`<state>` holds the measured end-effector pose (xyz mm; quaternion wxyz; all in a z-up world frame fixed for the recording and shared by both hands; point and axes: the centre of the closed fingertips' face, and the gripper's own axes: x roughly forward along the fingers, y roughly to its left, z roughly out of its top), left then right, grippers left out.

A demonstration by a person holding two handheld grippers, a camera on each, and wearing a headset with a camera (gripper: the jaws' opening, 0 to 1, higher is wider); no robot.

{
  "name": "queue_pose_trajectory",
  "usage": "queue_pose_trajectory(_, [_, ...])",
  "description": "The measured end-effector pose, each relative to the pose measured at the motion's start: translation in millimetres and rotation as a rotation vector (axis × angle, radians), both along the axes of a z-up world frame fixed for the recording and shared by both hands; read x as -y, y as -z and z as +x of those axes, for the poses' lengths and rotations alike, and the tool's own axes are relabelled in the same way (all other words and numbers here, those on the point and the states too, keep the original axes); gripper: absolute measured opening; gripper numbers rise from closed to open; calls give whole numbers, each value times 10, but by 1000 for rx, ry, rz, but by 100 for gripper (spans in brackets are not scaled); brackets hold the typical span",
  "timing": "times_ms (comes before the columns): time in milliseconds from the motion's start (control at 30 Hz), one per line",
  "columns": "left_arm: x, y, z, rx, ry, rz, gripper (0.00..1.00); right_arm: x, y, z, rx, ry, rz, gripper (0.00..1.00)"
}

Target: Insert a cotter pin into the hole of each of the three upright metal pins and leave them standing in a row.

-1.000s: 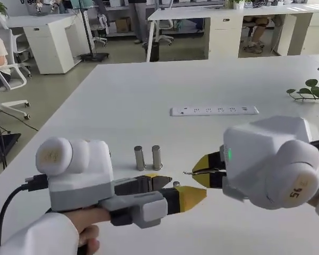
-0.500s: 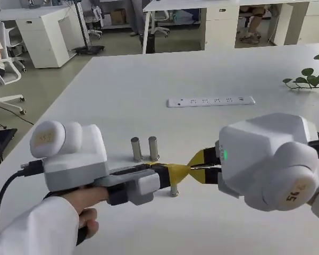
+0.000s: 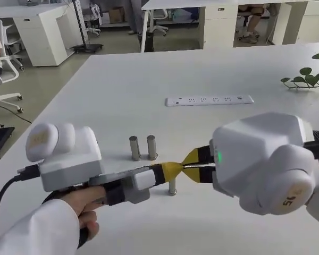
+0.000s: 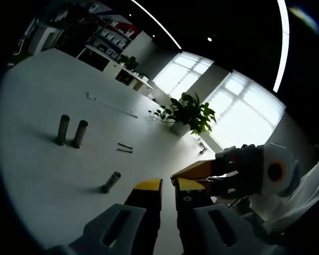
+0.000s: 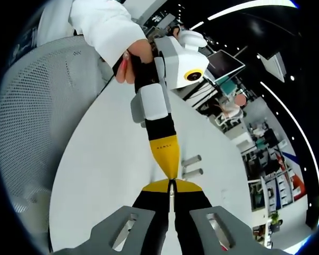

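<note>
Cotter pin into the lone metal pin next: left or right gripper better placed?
Right gripper looks better placed: it is shut on the cotter pin, over the lone metal pin. The left gripper merely meets its tips.

Bright, even daylight floods the white table (image 3: 122, 95) in the head view, with soft short shadows under the metal pins (image 3: 142, 147), and the foreground looms slightly soft. Over to the left gripper view: windows (image 4: 239, 106) blown out white, plant (image 4: 189, 114) backlit dark, the table's edge bending hard. Right gripper view: dark ceiling, a glaring light strip (image 5: 239, 11), a pale gleam on the cotter pin (image 5: 170, 197).
</note>
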<state>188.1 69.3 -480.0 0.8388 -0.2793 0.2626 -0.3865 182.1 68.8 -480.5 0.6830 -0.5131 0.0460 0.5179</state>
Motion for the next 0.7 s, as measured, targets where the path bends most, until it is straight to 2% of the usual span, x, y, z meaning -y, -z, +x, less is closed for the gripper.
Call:
queue_pose_trajectory(167, [-16, -7, -25, -33, 4, -48, 4, -30, -7, -18, 5, -13, -2, 0])
queue_pose_trajectory(200, [-11, -9, -30, -35, 8, -49, 1, -32, -4, -21, 4, -15, -4, 0])
queue_pose_trajectory(333, [-10, 0, -40, -44, 13, -40, 0, -44, 17, -29, -5, -21, -9, 0])
queue_pose_trajectory(433, [-25, 12, -45, -80, 13, -50, 0, -53, 22, -38, -14, -24, -4, 0])
queue_pose_trajectory(600, [-23, 18, -43, -70, 18, -19, 0, -61, 35, -33, -21, -28, -5, 0])
queue_pose_trajectory(700, [-21, 27, -49, -65, 23, 2, 0, -63, 45, -28, -43, -22, 1, 0])
